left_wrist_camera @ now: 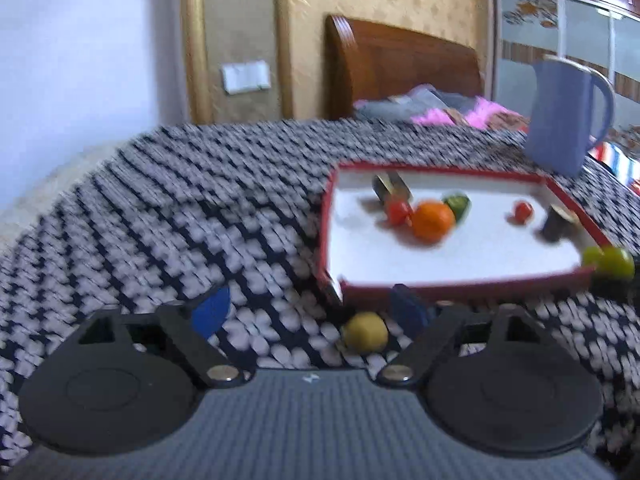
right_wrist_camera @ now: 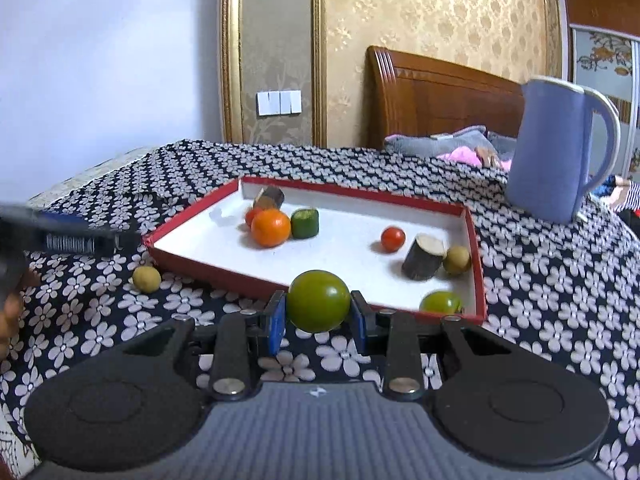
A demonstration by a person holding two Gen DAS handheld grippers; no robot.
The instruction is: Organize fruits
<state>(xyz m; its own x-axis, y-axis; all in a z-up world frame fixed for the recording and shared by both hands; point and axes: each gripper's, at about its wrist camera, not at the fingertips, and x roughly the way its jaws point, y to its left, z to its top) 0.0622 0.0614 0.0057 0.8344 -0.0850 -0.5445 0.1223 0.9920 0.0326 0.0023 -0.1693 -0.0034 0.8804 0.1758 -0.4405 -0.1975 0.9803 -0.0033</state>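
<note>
while the left wrist view is blurred, the left gripper (left_wrist_camera: 308,312) shows its blue pads spread wide with nothing between them, above the flowered cloth (left_wrist_camera: 160,208); a small yellow fruit (left_wrist_camera: 366,331) lies on the cloth just short of the red tray (left_wrist_camera: 440,286), which holds an orange (left_wrist_camera: 434,220). from the right wrist view, the right gripper (right_wrist_camera: 318,316) is clamped on a green fruit (right_wrist_camera: 319,301) at the tray's near rim (right_wrist_camera: 224,276). another green fruit (right_wrist_camera: 440,302) lies inside, a blue jug (right_wrist_camera: 552,152) behind.
</note>
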